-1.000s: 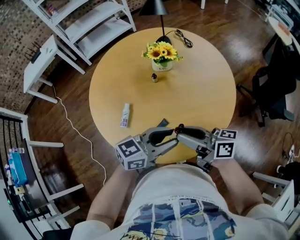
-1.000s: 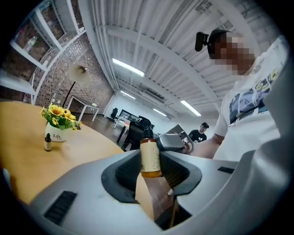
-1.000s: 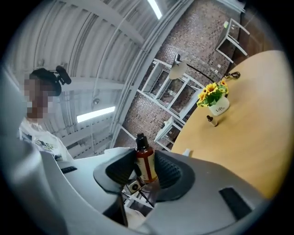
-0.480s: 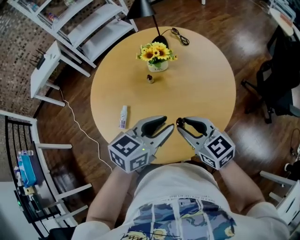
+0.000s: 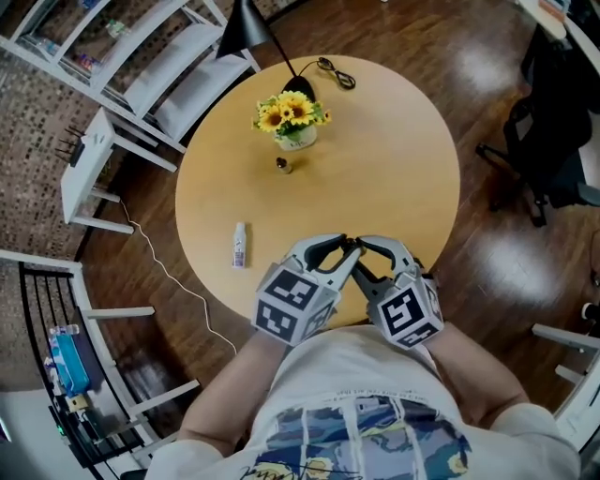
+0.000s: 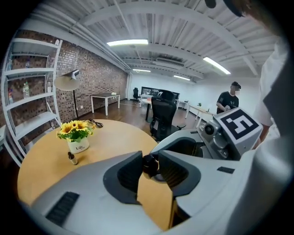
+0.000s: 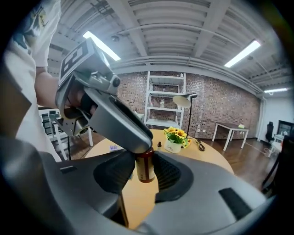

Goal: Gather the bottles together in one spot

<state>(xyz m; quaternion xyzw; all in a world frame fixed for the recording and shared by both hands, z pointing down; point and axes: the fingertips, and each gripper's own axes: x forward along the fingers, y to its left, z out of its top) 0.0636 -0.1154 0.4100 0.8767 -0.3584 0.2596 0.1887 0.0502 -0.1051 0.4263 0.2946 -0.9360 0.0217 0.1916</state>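
A small brown bottle [image 7: 146, 169] stands upright between the jaws of my right gripper [image 7: 146, 170], which is shut on its body. Its dark cap [image 6: 150, 165] sits between the tips of my left gripper [image 6: 150, 167], whose jaws have just been closing and now touch it on both sides. In the head view my left gripper [image 5: 344, 247] and right gripper [image 5: 359, 247] meet tip to tip over the round table's [image 5: 403, 169] near edge. A white bottle [image 5: 240, 245] lies at the left. A tiny dark bottle [image 5: 282, 165] stands by the sunflower vase [image 5: 292, 137].
A black lamp [image 5: 246, 22] and its cable [image 5: 330, 69] are at the table's far side. White shelves [image 5: 141, 66] stand to the left and a black office chair [image 5: 562, 141] to the right. A person [image 6: 228, 98] stands far off in the room.
Half a second ago the two grippers' tips stood apart, the bottle in the right one. Now the left gripper has swung in to the right and its jaws are at the cap.
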